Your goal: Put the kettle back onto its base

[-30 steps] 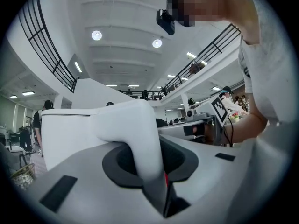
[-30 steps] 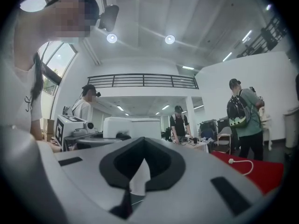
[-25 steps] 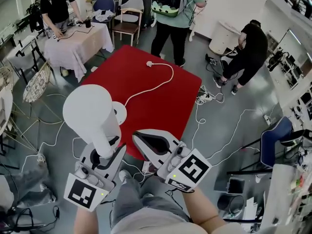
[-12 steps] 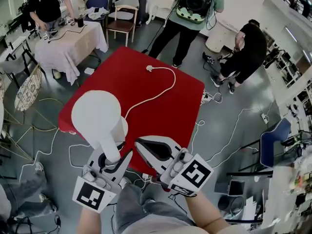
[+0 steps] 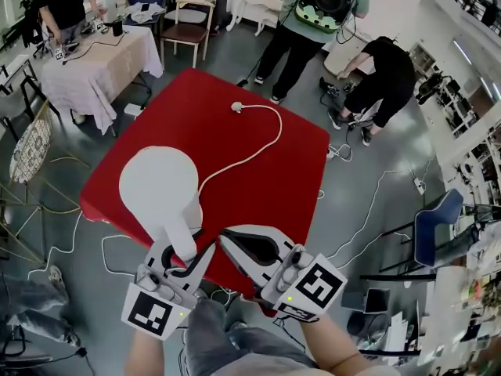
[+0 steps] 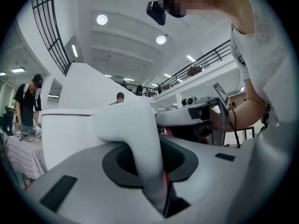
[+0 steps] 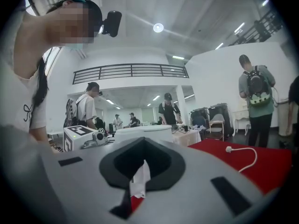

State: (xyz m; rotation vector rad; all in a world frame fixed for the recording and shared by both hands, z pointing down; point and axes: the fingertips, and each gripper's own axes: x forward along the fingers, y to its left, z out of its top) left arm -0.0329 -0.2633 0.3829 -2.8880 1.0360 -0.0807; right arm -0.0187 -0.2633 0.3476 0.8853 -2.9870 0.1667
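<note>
The white kettle (image 5: 156, 182) hangs over the near left part of the red table (image 5: 266, 171). My left gripper (image 5: 184, 253) is shut on its handle (image 6: 140, 143), and the kettle body (image 6: 70, 134) fills the left of the left gripper view. The white base is almost wholly hidden under the kettle; only a sliver (image 5: 196, 204) shows where the white cord (image 5: 250, 147) starts. My right gripper (image 5: 228, 241) is shut on nothing, just right of the handle, and in its own view (image 7: 140, 171) the kettle (image 7: 142, 133) stands ahead.
The cord ends in a plug (image 5: 236, 106) lying on the table's far part. Several people stand beyond the table, next to a cloth-covered table (image 5: 94, 61) and chairs (image 5: 188, 22). Loose cables (image 5: 352, 210) lie on the grey floor.
Both grippers and the kettle have moved forward over the table and sunk lower. The base, plainly visible beside the kettle a second ago, is now almost covered by it.
</note>
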